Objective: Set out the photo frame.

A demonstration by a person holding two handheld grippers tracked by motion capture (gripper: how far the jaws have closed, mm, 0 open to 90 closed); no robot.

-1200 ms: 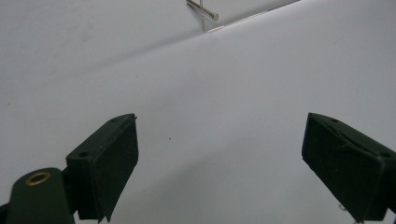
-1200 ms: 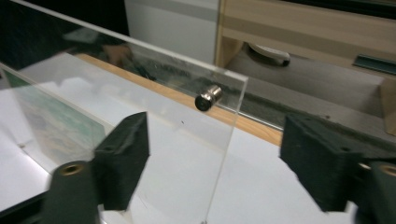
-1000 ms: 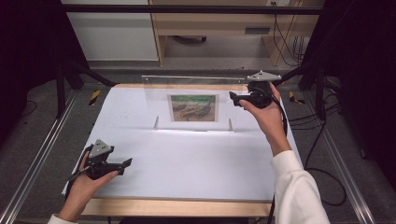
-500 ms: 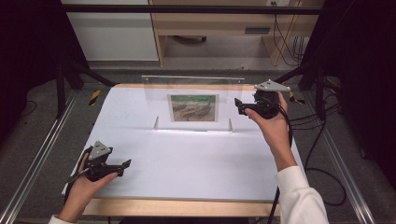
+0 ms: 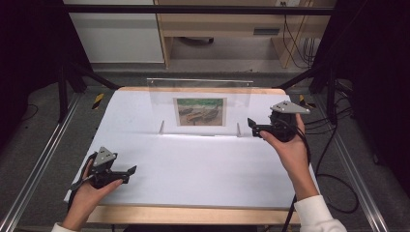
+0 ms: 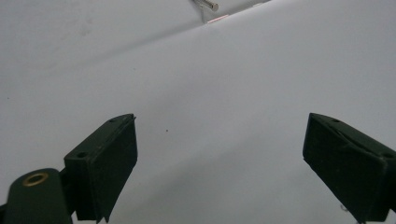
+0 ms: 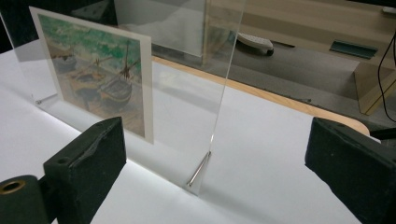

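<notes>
From the high view, I see the right gripper (image 5: 252, 126) off the right end of the clear acrylic frame (image 5: 200, 104), which stands upright toward the far side of the white table (image 5: 203, 164) with a painting of boats (image 5: 200, 111) in it. A second ago that gripper sat higher up and closer against the frame's right edge; it has since slid outward and toward me, and its jaws have just been opening, with nothing between them. I read that as a let-go and retreat: the frame stands on its own. The left gripper (image 5: 129, 173) rests near the front left corner, well apart from the frame, where it was before.

In the left gripper view, I have both jaws spread wide over bare table, empty, with one metal support pin (image 6: 208, 4) of the frame far off at the top.

In the right gripper view, my jaws stand wide and hold nothing; the frame's right edge (image 7: 224, 93) and its support pin (image 7: 199, 170) sit just ahead between them, untouched.
</notes>
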